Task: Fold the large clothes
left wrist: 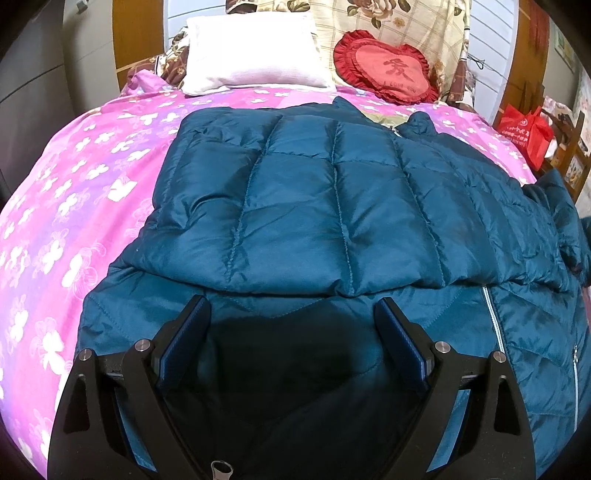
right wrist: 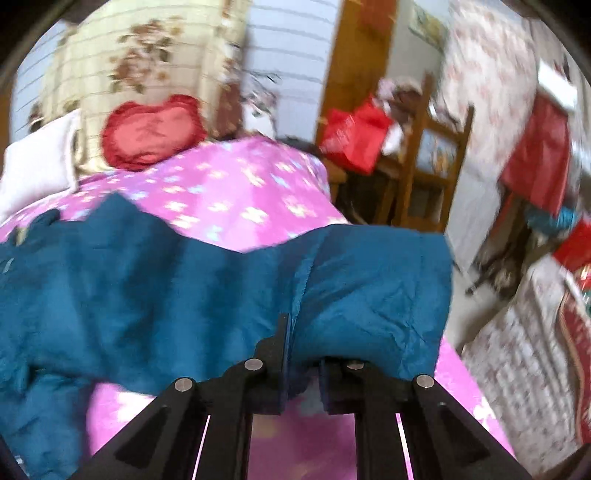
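Your right wrist view is blurring throughout. The jacket [left wrist: 332,206] is running off at three o'clock, hiding your right fingertips.

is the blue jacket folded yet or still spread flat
Partly folded: one side of the jacket lies doubled over its zipped front on the pink bedspread; the right gripper grips another part.

Jacket [left wrist: 332,206] glossy quilted cloth; bedspread [left wrist: 74,192] smooth printed cloth; chair [right wrist: 436,162] wood.

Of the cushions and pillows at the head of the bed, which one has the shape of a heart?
The red satin cushion with a ruffled edge. It alone is heart-shaped; the plain white pillow beside it and the large floral checked pillow behind it are rectangular.
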### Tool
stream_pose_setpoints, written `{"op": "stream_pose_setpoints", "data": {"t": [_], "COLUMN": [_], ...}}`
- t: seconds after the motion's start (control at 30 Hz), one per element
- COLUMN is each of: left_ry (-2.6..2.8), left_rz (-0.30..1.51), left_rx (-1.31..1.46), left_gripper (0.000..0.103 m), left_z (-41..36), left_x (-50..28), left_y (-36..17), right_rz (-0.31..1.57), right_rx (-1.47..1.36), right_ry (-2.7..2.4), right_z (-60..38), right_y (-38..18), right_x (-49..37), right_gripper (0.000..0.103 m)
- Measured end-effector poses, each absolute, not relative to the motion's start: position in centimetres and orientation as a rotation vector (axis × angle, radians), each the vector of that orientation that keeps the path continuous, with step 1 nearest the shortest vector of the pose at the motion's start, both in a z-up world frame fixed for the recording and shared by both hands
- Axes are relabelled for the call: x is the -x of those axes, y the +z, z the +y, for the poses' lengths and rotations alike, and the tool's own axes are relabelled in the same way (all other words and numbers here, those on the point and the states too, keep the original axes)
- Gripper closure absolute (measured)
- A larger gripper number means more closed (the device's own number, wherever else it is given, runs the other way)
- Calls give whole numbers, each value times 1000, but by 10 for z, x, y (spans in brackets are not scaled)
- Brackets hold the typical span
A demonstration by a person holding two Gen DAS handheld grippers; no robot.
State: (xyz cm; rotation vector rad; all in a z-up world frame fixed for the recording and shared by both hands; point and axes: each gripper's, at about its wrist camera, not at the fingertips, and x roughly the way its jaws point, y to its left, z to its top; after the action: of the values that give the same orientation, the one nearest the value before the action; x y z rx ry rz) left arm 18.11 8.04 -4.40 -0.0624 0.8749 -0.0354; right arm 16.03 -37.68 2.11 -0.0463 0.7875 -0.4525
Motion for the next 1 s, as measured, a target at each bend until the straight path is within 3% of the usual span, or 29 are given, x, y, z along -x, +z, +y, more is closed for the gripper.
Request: {"op": "stream_pose_setpoints", "data": {"t": [0.27,0.6,0.77,0.8,0.83,0.87,0.9,0.93,1.0], "left_ry": [-35,-41,-38,-36,-33,-33,-39,-51,-63], "left_rz": [865,861,864,864,863,860,857,859,864], "left_rx": [103,126,119,117,117,119,121,126,145], "left_gripper": [12,12,12,12,12,12,12,12,12], "left_z": [88,89,89,89,89,89,89,88,82], "left_x": [-180,-179,-179,-179,-178,-178,-177,-176,-173], "left_y": [-43,-42,-42,-42,-41,-41,-40,-38,-30], "right_rz": [756,791,820,827,821,809,799,787,769], "right_rx": [158,35,40,46,44,42,45,52,71], "right_ry": [-254,19,110,121,149,163,160,146,131], "right_z": [-221,-80,-56,-53,-51,-50,-52,-53,-54], "right_y": [48,-15,-45,-46,-46,-45,-42,-40,-31], "right_x": [-161,-177,-184,-185,-183,-180,-174,-167,-159], "right_gripper": [91,91,90,82,63,53,30,14,13]}}
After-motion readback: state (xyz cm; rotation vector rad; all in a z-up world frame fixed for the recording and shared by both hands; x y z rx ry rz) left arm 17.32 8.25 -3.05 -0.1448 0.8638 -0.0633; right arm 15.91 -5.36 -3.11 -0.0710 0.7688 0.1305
